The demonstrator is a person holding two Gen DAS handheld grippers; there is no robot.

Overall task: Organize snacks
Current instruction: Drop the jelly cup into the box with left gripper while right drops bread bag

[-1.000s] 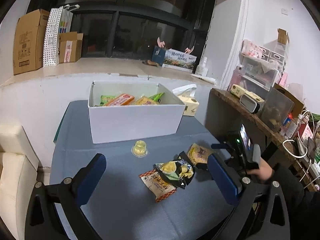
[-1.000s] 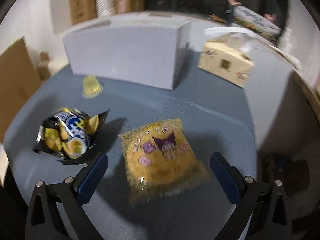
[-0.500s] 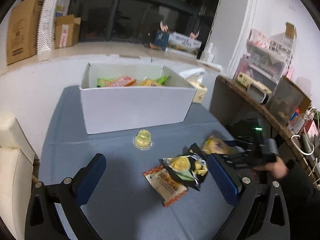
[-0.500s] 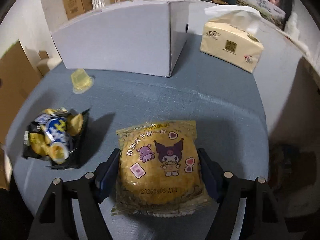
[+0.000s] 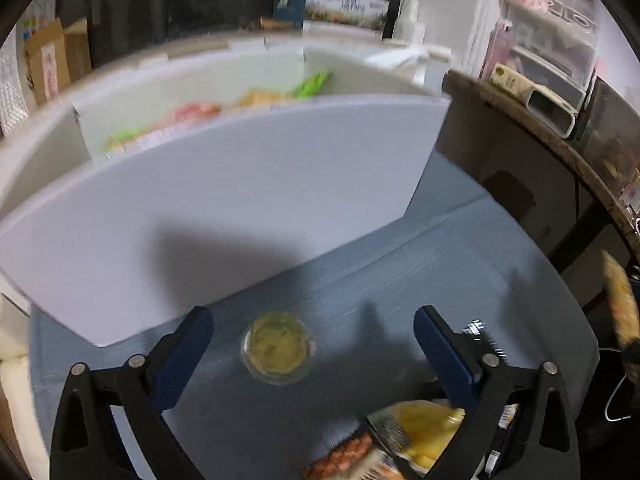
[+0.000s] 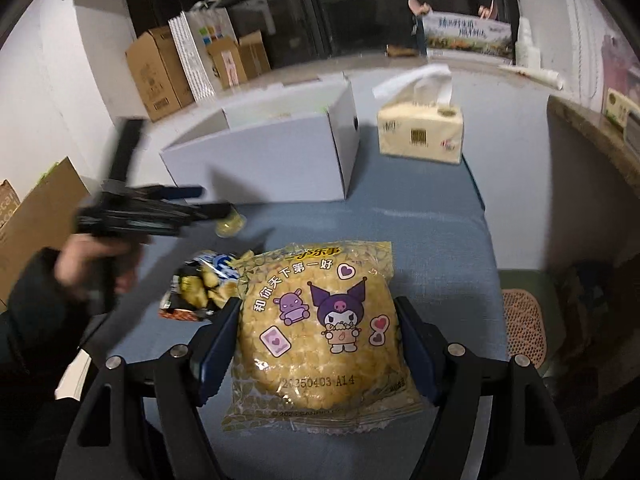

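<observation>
1. Yellow cake packet [image 6: 320, 328] with purple cartoon pals, gripped from both sides by the right gripper [image 6: 316, 344], lifted a bit off the blue table [image 6: 432, 240].
2. Blue pads [image 6: 218, 344] pressed tight on the packet's sides at 9 and 3 o'clock.
3. Jelly cup [image 5: 278, 347] down flat on the table, right between the fingers of the left gripper [image 5: 312, 344], not touched.
4. Left fingers [image 5: 182, 354] spread wide, one at 9 o'clock of the cup, one at 3 o'clock, both apart from it.
5. Black chip bag [image 6: 208, 280] at 9 o'clock of the cake packet, lying on the table.
6. Orange snack packet [image 5: 344, 456] partly under the chip bag, low at 6 o'clock in the left view.
7. White box [image 5: 224, 216] at 12 o'clock of the cup, just beside it, with blurry orange and green snacks inside.
8. Tissue box [image 6: 420, 132] at 3 o'clock of the white box, near it.
9. Hand [image 6: 92, 264] with a dark sleeve around the left gripper's handle.
10. Cardboard boxes [image 6: 160, 76] far back at 11 o'clock, by the dark window.
</observation>
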